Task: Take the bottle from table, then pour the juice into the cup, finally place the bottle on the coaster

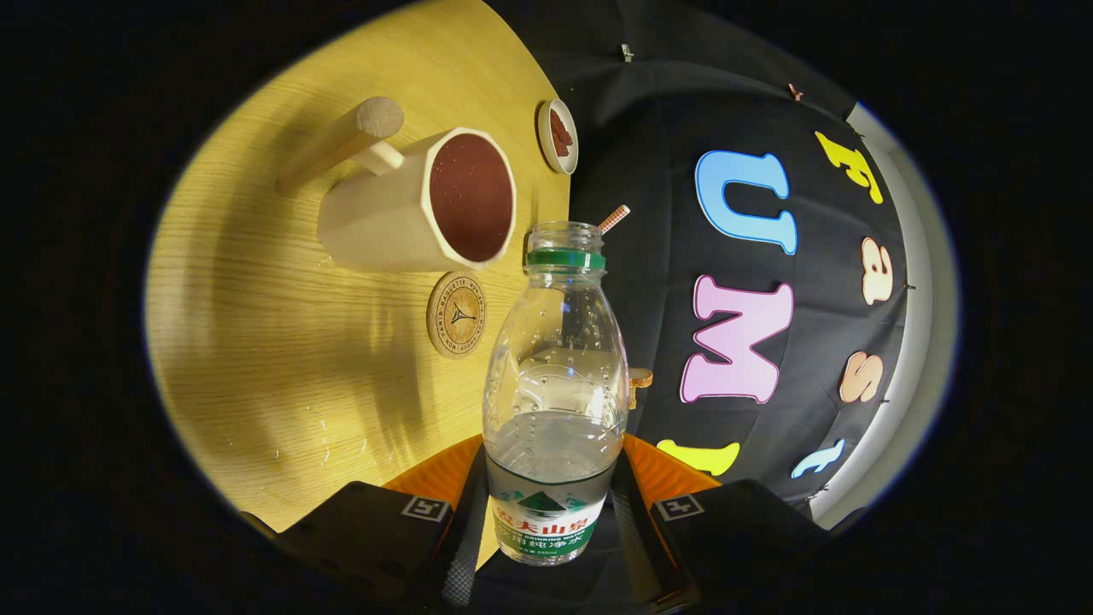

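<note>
While gripper (551, 504) jaws clamp it, uncapped bottle (555, 384) looks half-full.

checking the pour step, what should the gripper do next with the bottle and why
Probably carry the clear plastic bottle over until its uncapped mouth hangs above the cream wooden cup, then tilt further. The gripper has both fingers pressed on the labelled base. Liquid sits low in the bottle, nothing streams out, and the mouth lies beside the cup's rim, not over it. The round cork coaster waits bare.
</note>
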A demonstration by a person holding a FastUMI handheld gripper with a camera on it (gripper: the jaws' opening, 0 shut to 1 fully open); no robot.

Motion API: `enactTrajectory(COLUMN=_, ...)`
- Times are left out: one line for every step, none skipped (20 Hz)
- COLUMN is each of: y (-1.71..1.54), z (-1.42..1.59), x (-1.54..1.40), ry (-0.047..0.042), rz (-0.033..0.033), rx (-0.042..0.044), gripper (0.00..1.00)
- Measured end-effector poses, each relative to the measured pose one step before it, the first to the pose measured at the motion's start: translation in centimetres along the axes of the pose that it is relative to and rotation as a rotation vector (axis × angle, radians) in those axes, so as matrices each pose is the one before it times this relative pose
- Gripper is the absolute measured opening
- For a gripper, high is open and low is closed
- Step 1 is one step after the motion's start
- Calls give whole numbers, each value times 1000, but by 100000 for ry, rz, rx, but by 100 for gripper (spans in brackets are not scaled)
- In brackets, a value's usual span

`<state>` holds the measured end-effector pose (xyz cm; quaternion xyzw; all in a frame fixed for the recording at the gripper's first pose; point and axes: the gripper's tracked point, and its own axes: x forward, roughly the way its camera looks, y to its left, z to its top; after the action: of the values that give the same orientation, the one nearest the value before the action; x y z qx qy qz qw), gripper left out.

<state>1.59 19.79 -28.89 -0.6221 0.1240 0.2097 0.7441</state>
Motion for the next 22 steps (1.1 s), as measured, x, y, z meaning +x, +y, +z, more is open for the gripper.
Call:
enactTrajectory(y=-68, z=-22, x=21, ry=261, rz=31, rx=-683, gripper=72)
enactTrajectory(y=-31, z=9, x=40, ry=80, rz=-216, rx=-918, gripper=71)
enactTrajectory(y=-42, z=54, x=-56, ry=-29, rz=-150, rx=-1073, gripper=72)
enactTrajectory(y=-24, z=77, x=105, ry=-74, rz=-122, rx=-1109, gripper=72)
enactTrajectory(y=-124, z=47, x=122, ry=-141, rz=-145, rx=-1108, gripper=72)
enactTrajectory(y=-161, z=50, x=169, ry=-50, rz=-96, rx=-1045, gripper=72)
enactTrajectory(y=-42, z=22, x=-45, ry=-110, rz=15, rx=-914, gripper=72)
enactTrajectory(y=-12, z=-11, x=79, ry=-31, rz=45, rx=-409, gripper=71)
enactTrajectory(y=22, z=-9, x=34, ry=26, rz=368, rx=-284, gripper=71)
enactTrajectory(y=40, z=113, x=-23, ry=-7, rz=243, rx=-459, gripper=71)
enactTrajectory(y=49, z=20, x=-114, ry=-76, rz=-5, rx=-827, gripper=72)
enactTrajectory(y=42, z=48, x=147, ry=-26, rz=86, rx=-807, gripper=72)
enactTrajectory(y=29, z=29, x=21, ry=68, rz=87, rx=-669, gripper=71)
enactTrajectory(y=41, z=-25, x=64, ry=142, rz=224, rx=-433, gripper=71)
enactTrajectory(y=109, z=4, x=-1, ry=332, rz=204, rx=-459, gripper=72)
enactTrajectory(y=125, z=13, x=76, ry=268, rz=194, rx=-361, gripper=72)
enactTrajectory(y=-5, z=66, x=38, ry=212, rz=281, rx=-462, gripper=71)
enactTrajectory(y=29, z=183, x=46, ry=-8, rz=274, rx=-383, gripper=71)
enactTrajectory(y=-8, z=98, x=-53, ry=-223, rz=62, rx=-424, gripper=71)
enactTrajectory(y=-140, z=124, x=75, ry=-119, rz=29, rx=-589, gripper=72)
enactTrajectory(y=-2, z=54, x=127, ry=-63, rz=-10, rx=-663, gripper=72)
enactTrajectory(y=46, z=-16, x=137, ry=95, rz=90, rx=-733, gripper=72)
